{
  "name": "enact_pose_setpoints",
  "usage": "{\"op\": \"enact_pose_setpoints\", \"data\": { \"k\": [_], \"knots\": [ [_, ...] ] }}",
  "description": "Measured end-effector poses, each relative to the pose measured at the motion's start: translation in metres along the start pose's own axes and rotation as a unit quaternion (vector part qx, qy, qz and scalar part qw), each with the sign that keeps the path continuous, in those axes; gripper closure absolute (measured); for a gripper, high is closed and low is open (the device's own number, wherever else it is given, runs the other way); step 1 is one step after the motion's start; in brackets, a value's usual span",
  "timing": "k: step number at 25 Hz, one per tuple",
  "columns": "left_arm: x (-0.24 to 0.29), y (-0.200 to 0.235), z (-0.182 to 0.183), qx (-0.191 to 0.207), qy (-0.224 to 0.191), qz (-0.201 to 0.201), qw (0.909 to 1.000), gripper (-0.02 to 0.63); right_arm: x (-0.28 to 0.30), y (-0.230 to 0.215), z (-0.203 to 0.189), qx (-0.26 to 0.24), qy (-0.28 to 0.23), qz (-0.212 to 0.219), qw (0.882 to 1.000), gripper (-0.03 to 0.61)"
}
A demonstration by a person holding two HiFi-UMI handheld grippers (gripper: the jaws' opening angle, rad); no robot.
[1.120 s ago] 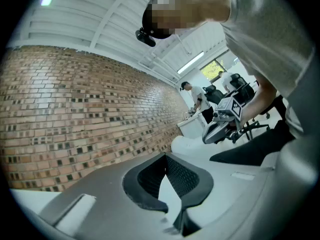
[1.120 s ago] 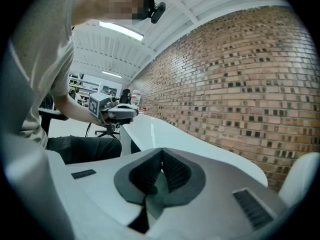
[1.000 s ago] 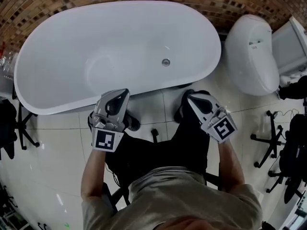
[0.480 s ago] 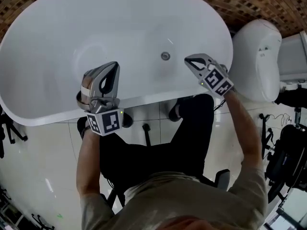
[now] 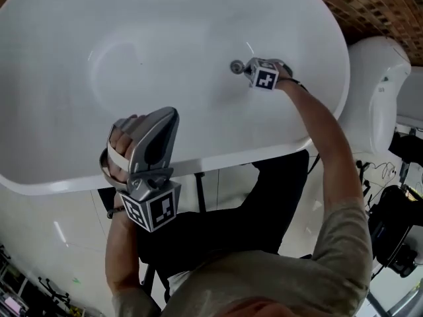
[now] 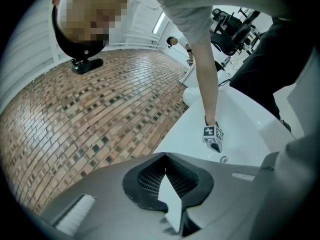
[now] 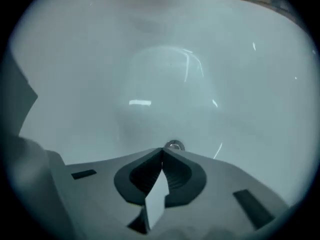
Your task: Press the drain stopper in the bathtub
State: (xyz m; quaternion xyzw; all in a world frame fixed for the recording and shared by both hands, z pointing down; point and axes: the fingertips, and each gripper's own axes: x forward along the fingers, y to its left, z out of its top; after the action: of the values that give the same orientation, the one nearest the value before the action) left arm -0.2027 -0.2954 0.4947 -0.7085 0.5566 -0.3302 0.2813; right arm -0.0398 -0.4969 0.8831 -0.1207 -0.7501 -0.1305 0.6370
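A round chrome drain stopper (image 5: 236, 66) sits in the floor of the white bathtub (image 5: 79, 177). My right gripper (image 5: 246, 66) is down inside the tub, shut and empty, with its tips right beside the stopper (image 7: 173, 145). My left gripper (image 5: 168, 115) is shut and empty, held above the tub's near rim, well left of the drain. From the left gripper view the stopper (image 6: 224, 159) shows small, just below the right gripper's marker cube (image 6: 213, 137).
A white toilet (image 5: 382, 91) stands right of the tub. A brick-pattern tiled wall (image 6: 90, 119) runs behind the tub. Black stands and cables (image 5: 396, 230) sit on the tiled floor at the right.
My right gripper has reached from the near rim down into the tub to the drain stopper. The left gripper stays over the near rim. The head view has moved closer over the tub.
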Motion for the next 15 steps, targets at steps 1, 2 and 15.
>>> {"op": "enact_pose_setpoints", "data": {
  "k": [1, 2, 15],
  "knots": [
    [0.001, 0.001, 0.001, -0.002, 0.0, -0.003, 1.0, 0.604, 0.017, -0.005, -0.003, 0.004, 0.006, -0.001, 1.0, 0.578],
    [0.001, 0.003, 0.003, -0.001, -0.001, -0.007, 1.0, 0.604, 0.032, -0.011, -0.005, 0.01, 0.006, -0.007, 1.0, 0.578],
    [0.006, 0.005, -0.002, -0.018, -0.002, -0.022, 0.9996, 0.604, 0.124, -0.042, -0.02, 0.027, 0.013, -0.07, 0.997, 0.572]
  ]
}}
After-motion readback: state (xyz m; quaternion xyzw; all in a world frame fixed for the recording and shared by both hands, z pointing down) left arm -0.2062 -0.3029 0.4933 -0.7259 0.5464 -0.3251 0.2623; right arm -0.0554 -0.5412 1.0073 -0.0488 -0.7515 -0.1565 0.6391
